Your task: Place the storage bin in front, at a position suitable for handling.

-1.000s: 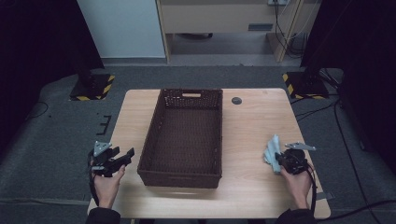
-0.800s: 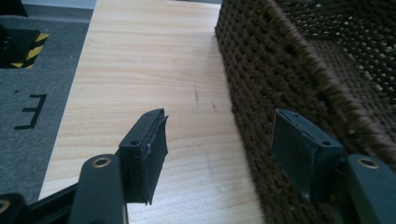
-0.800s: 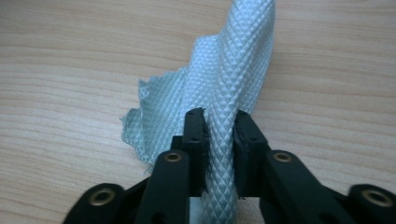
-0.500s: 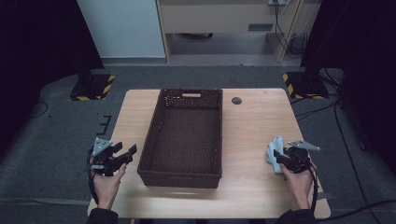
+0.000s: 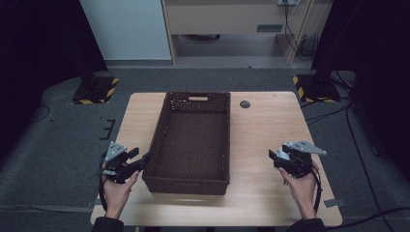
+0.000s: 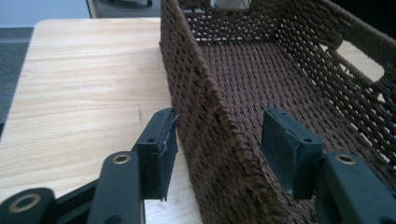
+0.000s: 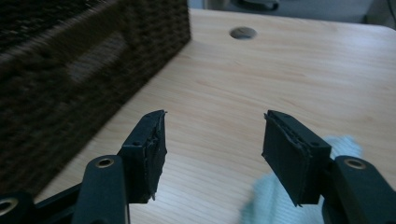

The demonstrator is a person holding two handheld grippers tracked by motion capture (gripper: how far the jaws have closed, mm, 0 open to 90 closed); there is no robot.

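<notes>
The woven brown basket (image 5: 191,140) stood at the centre of the high view, its long axis running from the lower edge of the frame toward the top. The left gripper (image 5: 140,162), at lower left, was the nearer one: in the left gripper view its jaws straddled the basket's side wall (image 6: 219,116), one pad (image 6: 161,149) outside, the other inside, neither yet pressing. They had just been closing a little with that wall between them. The right gripper (image 5: 273,157) stood at lower right, well apart from the basket, its jaws wide with nothing between them; a pale blue cloth (image 7: 280,196) lay on the wooden table (image 5: 270,125) under it. Against the frame a second earlier, that cloth was gripped; the jaws had since been opening and the cloth had dropped free.
</notes>
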